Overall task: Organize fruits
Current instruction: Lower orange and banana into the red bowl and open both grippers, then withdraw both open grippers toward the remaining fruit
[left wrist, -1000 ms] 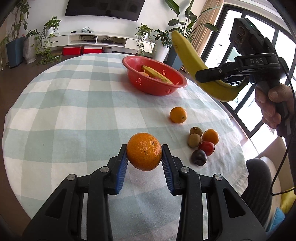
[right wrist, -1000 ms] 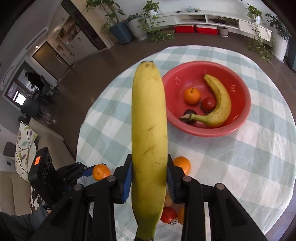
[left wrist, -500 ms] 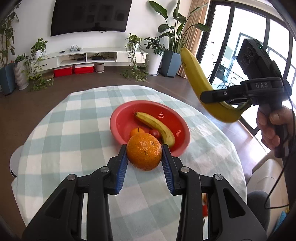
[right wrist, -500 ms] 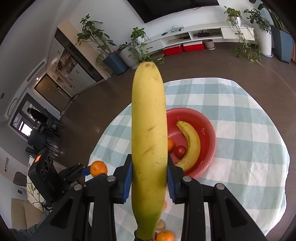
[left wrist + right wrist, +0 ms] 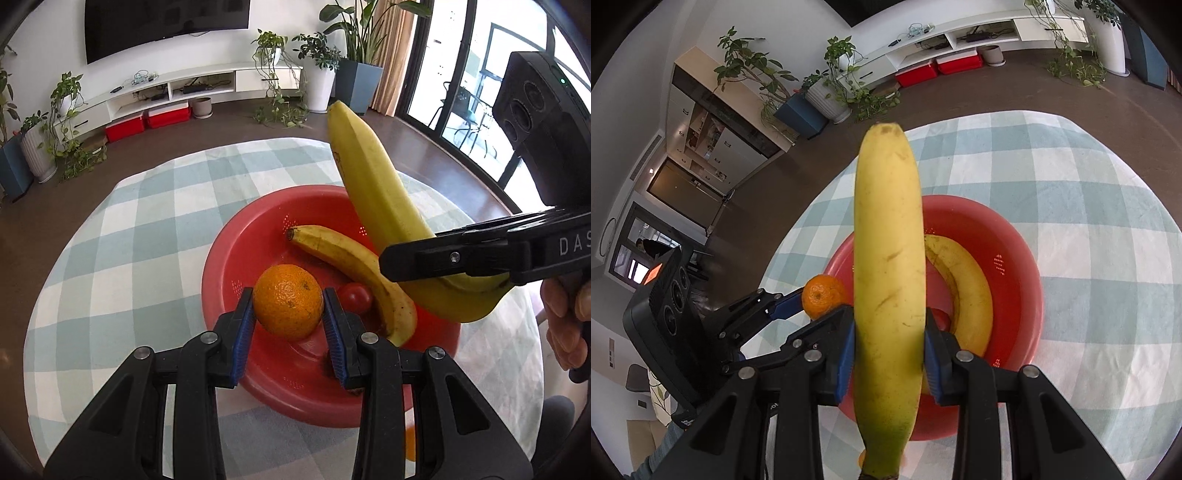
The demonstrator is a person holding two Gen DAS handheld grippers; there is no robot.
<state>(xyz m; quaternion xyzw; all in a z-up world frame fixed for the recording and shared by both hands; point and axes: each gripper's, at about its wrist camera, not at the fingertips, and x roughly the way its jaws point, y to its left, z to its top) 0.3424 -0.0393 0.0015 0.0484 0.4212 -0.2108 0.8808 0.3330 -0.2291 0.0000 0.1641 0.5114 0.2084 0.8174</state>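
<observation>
My left gripper [image 5: 288, 306] is shut on an orange [image 5: 287, 301] and holds it above the near part of the red bowl [image 5: 236, 251]. My right gripper [image 5: 888, 350] is shut on a large yellow banana [image 5: 886, 266], held upright above the same bowl [image 5: 1015, 266]. In the left wrist view that banana [image 5: 384, 206] hangs over the bowl's right side. The bowl holds a second banana [image 5: 354, 262] and a small red fruit [image 5: 356, 297]. The left gripper's orange also shows in the right wrist view [image 5: 822, 295].
The bowl stands on a round table with a pale green checked cloth [image 5: 122, 236]. An orange fruit [image 5: 409, 443] lies on the cloth near the bowl's front edge. A TV shelf [image 5: 192, 85] and potted plants stand behind.
Both grippers have moved from the table's near side to above the red bowl, carrying the orange and the banana. The loose fruit on the cloth has dropped out of view.
</observation>
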